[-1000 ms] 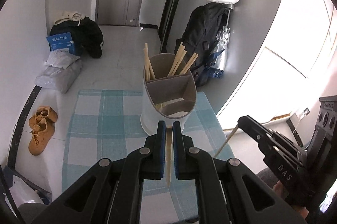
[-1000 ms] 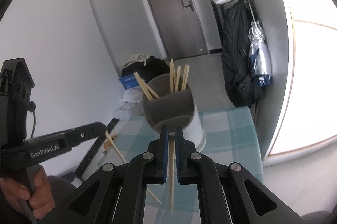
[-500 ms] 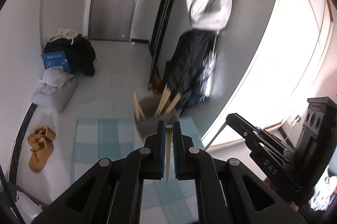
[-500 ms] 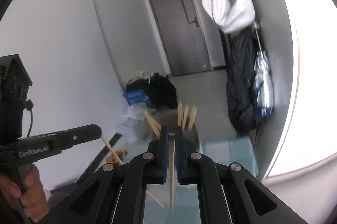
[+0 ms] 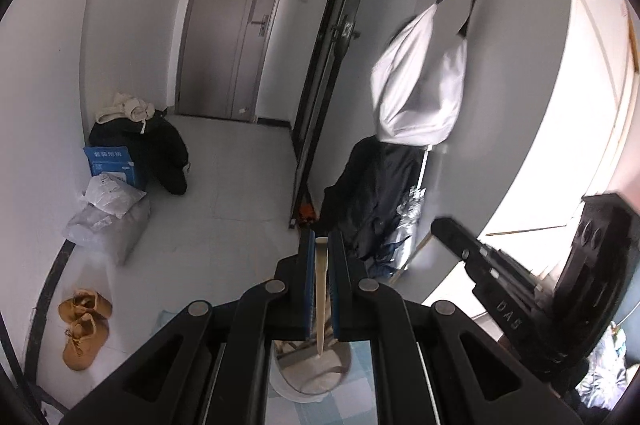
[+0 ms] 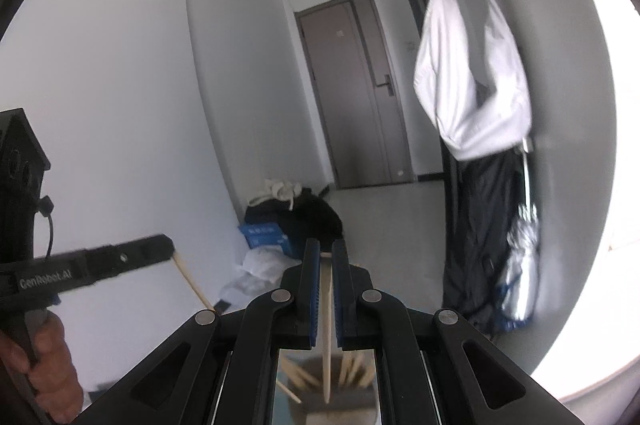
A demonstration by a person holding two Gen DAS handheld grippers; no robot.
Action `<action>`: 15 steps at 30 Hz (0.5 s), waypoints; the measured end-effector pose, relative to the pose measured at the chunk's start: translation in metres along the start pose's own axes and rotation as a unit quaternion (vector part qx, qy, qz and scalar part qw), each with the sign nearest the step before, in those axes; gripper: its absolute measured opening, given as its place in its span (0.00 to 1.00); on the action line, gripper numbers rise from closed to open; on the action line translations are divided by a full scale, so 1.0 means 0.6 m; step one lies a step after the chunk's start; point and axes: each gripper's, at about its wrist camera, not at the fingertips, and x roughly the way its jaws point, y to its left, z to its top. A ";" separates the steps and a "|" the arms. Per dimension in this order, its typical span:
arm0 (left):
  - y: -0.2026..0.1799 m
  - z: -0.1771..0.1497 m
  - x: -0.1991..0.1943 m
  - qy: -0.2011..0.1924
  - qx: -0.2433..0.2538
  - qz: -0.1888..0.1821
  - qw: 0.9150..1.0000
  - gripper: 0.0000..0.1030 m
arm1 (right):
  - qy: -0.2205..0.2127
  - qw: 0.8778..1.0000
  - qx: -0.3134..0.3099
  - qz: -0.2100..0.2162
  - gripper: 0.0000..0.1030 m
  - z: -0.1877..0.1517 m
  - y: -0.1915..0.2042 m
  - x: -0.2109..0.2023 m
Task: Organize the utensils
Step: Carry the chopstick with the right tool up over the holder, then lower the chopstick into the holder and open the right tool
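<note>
My left gripper (image 5: 321,245) is shut on a wooden chopstick (image 5: 321,297) whose tip hangs over the utensil holder (image 5: 312,373), seen low between the fingers. My right gripper (image 6: 326,257) is shut on another chopstick (image 6: 326,337) that points down at the grey holder (image 6: 332,405) with several chopsticks (image 6: 352,369) standing in it. The left gripper also shows in the right wrist view (image 6: 160,249) with its chopstick (image 6: 192,285). The right gripper also shows in the left wrist view (image 5: 444,225); both are held high above the holder.
A blue checked tablecloth (image 5: 352,405) lies under the holder. Beyond are the floor with shoes (image 5: 82,329), bags (image 5: 108,221), a blue box (image 5: 110,165), a grey door (image 5: 236,41), and a white bag (image 5: 420,89) hung over dark clothes.
Both grippers have risen well above the table with their chopsticks. The holder has dropped from the middle of each view to the bottom, between the fingers.
</note>
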 end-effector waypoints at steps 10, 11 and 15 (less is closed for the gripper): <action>0.019 -0.024 0.072 0.029 0.013 0.015 0.999 0.02 | 0.039 0.999 -0.018 0.022 0.05 -0.025 -0.001 0.102; 0.020 -0.028 0.076 0.029 0.019 0.017 0.999 0.02 | 0.046 0.999 -0.013 0.023 0.05 -0.030 -0.005 0.111; 0.024 -0.038 0.095 0.044 0.029 0.022 0.998 0.02 | 0.066 0.998 -0.001 0.024 0.05 -0.056 -0.020 0.134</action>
